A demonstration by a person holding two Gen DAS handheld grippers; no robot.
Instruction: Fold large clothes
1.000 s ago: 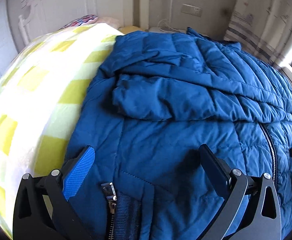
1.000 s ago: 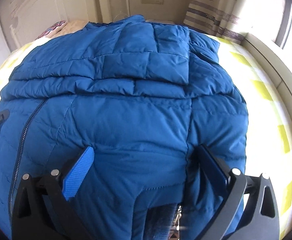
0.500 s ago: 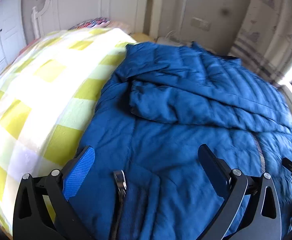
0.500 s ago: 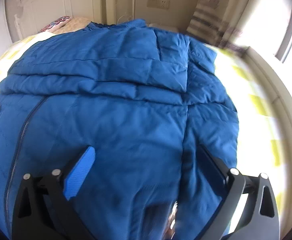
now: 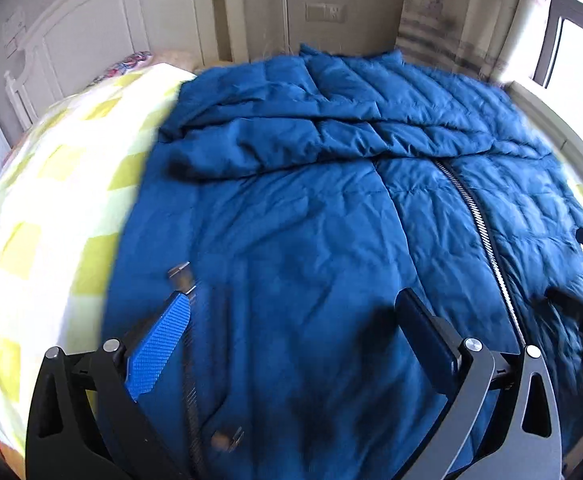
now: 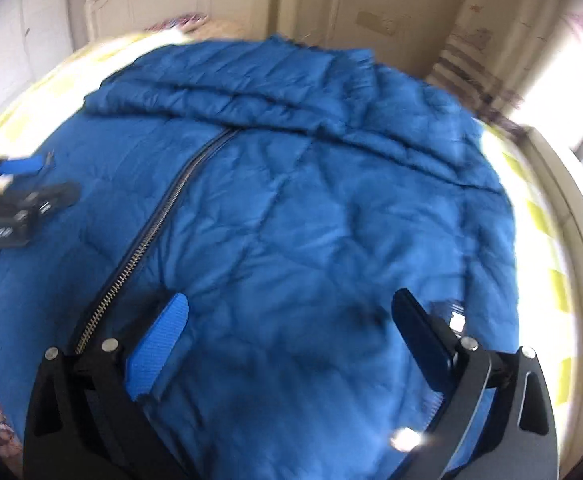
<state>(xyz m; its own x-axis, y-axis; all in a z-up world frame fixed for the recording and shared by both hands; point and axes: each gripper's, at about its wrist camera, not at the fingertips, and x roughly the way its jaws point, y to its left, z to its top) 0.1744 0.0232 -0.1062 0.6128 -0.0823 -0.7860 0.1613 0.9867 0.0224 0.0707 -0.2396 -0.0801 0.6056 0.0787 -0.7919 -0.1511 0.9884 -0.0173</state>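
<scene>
A large blue quilted down jacket [image 5: 311, 208] lies spread on the bed, its front up and its zipper [image 5: 475, 220] closed down the middle. Its sleeves are folded across the chest near the collar. My left gripper [image 5: 291, 320] hovers open above the jacket's left hem, nothing between its fingers; a pocket zipper [image 5: 183, 276] shows by the blue pad. In the right wrist view the jacket [image 6: 311, 208] fills the frame and my right gripper [image 6: 291, 320] stands open over its right hem. The left gripper [image 6: 15, 196] also appears at that view's left edge.
The bed has a yellow-and-white checked cover [image 5: 51, 208]. A white headboard [image 5: 91, 28] and a patterned pillow [image 5: 131, 62] stand at the far end. A window ledge [image 6: 563, 208] and curtain [image 6: 471, 60] run along the right side. A wall socket [image 5: 326, 12] is behind.
Both grippers have pulled back and risen from the jacket's hem, staying open. More of the jacket and the centre zipper now shows in each view.
</scene>
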